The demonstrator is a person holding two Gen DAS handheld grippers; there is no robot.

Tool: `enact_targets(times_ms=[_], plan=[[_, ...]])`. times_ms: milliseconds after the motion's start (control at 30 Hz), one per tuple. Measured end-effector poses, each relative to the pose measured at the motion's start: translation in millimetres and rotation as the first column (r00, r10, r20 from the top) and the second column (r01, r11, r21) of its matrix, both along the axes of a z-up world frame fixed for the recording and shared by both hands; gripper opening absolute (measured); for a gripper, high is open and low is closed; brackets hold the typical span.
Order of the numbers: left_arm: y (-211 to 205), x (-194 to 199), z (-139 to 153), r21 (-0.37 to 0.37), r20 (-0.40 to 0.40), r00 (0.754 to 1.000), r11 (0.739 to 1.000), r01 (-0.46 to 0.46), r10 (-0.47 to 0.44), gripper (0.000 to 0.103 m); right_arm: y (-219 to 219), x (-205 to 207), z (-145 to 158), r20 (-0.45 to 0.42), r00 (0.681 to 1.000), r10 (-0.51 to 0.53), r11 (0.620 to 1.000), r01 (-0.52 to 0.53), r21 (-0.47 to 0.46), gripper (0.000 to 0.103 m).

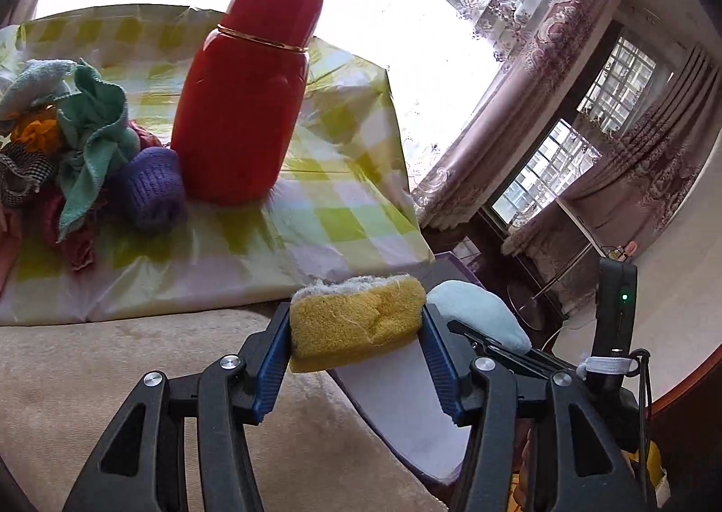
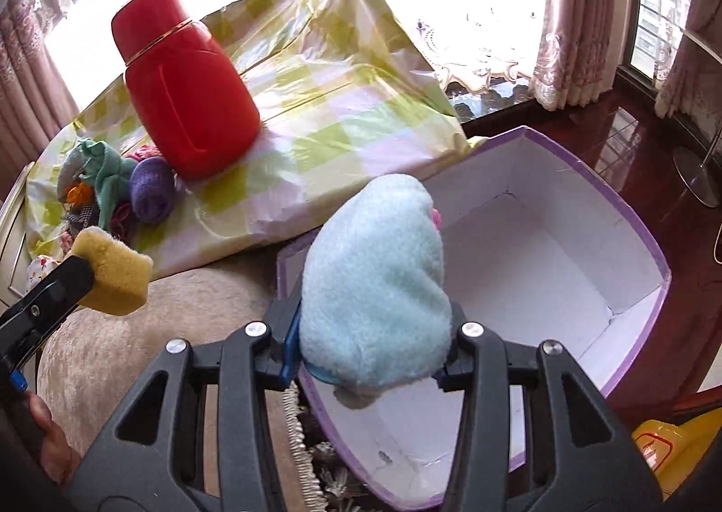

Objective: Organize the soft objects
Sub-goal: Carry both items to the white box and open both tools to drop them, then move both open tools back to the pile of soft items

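My left gripper [image 1: 356,327] is shut on a yellow sponge [image 1: 356,322], held above the beige sofa arm near the box edge; it also shows in the right wrist view [image 2: 113,270]. My right gripper [image 2: 370,331] is shut on a light blue plush toy [image 2: 374,282], held over the open white box with purple rim [image 2: 564,250]; the toy also shows in the left wrist view [image 1: 478,313]. A pile of soft cloths [image 1: 85,137] with a purple knitted roll [image 1: 153,187] lies on the checked cloth beside a red bottle [image 1: 243,97].
The yellow-green checked tablecloth [image 2: 352,119] covers the table. The beige sofa arm [image 1: 113,376] lies below the left gripper. A dark red wooden floor [image 2: 631,142], a lamp base [image 2: 697,178] and curtained windows are at the right.
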State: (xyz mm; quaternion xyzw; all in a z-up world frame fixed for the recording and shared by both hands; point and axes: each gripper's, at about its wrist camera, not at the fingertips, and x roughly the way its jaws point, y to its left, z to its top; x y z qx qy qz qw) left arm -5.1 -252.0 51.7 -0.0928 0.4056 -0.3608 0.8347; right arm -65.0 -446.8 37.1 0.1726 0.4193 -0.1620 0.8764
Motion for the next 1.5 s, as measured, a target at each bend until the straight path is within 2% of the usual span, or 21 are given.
enact_targets(times_ms=[33,100,167,233,400,533,700,900,967,1033,1167,1200,1300,1433,1500], plan=[[-9,-2,-1,0.005,-0.004,1.0,1.0,0.025,-0.025,0.059,-11,-7,0,0.001,1.0,-0.031,0.999,0.031,-0.01,0.052],[-22,-5,-2,0.019,-0.011,0.998,0.998,0.058,-0.057,0.071,-24,-13,2,0.007,0.996,-0.092,0.995,0.093,-0.034,0.061],[-28,-6,-4,0.039,-0.014,0.998,0.997,0.064,-0.063,0.083,-33,-20,4,0.021,0.991,-0.131,0.99,0.132,-0.057,0.081],[-28,-5,-6,0.053,-0.019,0.998,0.996,0.067,-0.066,0.084,-36,-22,7,0.022,0.987,-0.158,0.981,0.159,-0.107,0.09],[-14,-5,-7,0.079,-0.008,1.0,0.997,0.026,-0.026,0.084,-30,-19,9,0.02,0.988,-0.156,0.965,0.157,-0.212,0.094],[8,-2,-6,0.109,0.018,0.999,0.993,-0.043,0.041,0.084,-15,-15,9,0.059,0.997,-0.048,0.969,0.061,-0.239,0.095],[45,1,-5,0.167,0.072,0.983,0.97,-0.176,0.166,0.084,4,-11,10,0.085,0.996,0.032,0.984,-0.017,-0.177,0.095],[105,4,-6,0.169,0.097,0.946,0.932,-0.321,0.309,0.084,40,4,11,0.093,0.988,0.122,0.985,-0.109,-0.132,0.095],[128,5,-6,0.16,0.102,0.927,0.913,-0.374,0.362,0.084,55,12,12,0.081,0.982,0.172,0.979,-0.162,-0.123,0.094],[153,7,-6,0.145,0.102,0.903,0.892,-0.429,0.418,0.084,72,19,13,0.058,0.975,0.215,0.962,-0.201,-0.185,0.094],[203,13,-5,0.12,0.107,0.843,0.835,-0.537,0.527,0.083,85,26,18,0.047,0.967,0.251,0.947,-0.236,-0.216,0.095],[215,15,-4,0.116,0.112,0.825,0.817,-0.564,0.554,0.083,84,28,19,0.058,0.967,0.247,0.954,-0.232,-0.191,0.094],[250,18,-2,0.092,0.12,0.759,0.754,-0.651,0.64,0.083,88,38,18,0.064,0.968,0.243,0.965,-0.234,-0.121,0.095],[296,22,2,0.071,0.141,0.654,0.651,-0.756,0.743,0.083,115,51,19,0.056,0.952,0.301,0.946,-0.29,-0.147,0.095],[315,26,3,0.068,0.148,0.611,0.608,-0.791,0.778,0.083,131,59,22,0.054,0.94,0.336,0.932,-0.324,-0.161,0.095]])
